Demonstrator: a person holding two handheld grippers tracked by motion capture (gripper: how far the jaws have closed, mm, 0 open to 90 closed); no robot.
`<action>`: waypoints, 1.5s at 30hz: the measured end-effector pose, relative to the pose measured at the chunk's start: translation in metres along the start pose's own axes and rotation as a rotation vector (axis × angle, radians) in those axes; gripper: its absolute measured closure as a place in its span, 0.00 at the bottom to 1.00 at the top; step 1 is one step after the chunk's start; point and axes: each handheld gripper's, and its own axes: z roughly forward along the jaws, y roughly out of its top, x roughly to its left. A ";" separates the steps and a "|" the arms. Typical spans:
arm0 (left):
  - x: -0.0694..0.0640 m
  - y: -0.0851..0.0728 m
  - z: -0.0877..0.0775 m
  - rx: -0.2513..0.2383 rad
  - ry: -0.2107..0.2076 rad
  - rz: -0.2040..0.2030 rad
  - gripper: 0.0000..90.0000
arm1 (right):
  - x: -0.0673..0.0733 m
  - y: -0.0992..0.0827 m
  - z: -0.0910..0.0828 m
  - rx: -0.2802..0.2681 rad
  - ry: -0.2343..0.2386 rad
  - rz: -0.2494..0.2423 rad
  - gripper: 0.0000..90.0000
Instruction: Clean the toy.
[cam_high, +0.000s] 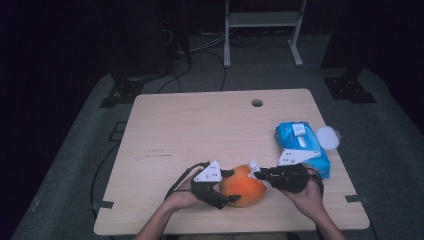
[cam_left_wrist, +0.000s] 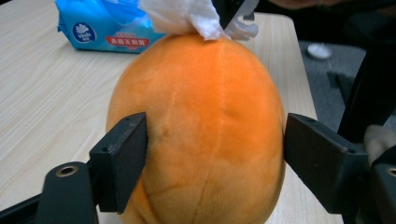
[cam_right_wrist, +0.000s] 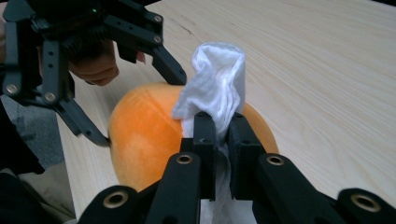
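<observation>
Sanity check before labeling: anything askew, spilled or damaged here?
Nothing spilled or damaged. The wipe pack lies at an angle with its lid flipped open. The orange plush fruit looks intact, with the white wipe pressed on it.

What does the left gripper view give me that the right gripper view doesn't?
Left gripper view alone: the blue wipes pack behind, and its own jaws astride the orange plush fruit, the left pad touching, the right pad apart. Right gripper view alone: the right gripper shut on the white wipe, plus the left gripper seen from outside. Both: fruit, wipe, wooden table.
</observation>
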 end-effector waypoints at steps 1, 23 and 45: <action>0.002 0.000 -0.001 -0.001 0.013 -0.015 0.21 | -0.002 -0.001 -0.001 -0.001 0.001 0.009 0.92; -0.014 0.006 0.011 0.033 0.067 0.078 0.24 | -0.016 -0.009 -0.010 0.013 -0.026 0.045 0.92; -0.013 0.013 0.015 0.013 0.099 -0.003 0.33 | 0.021 0.014 0.004 -0.019 0.071 -0.029 0.92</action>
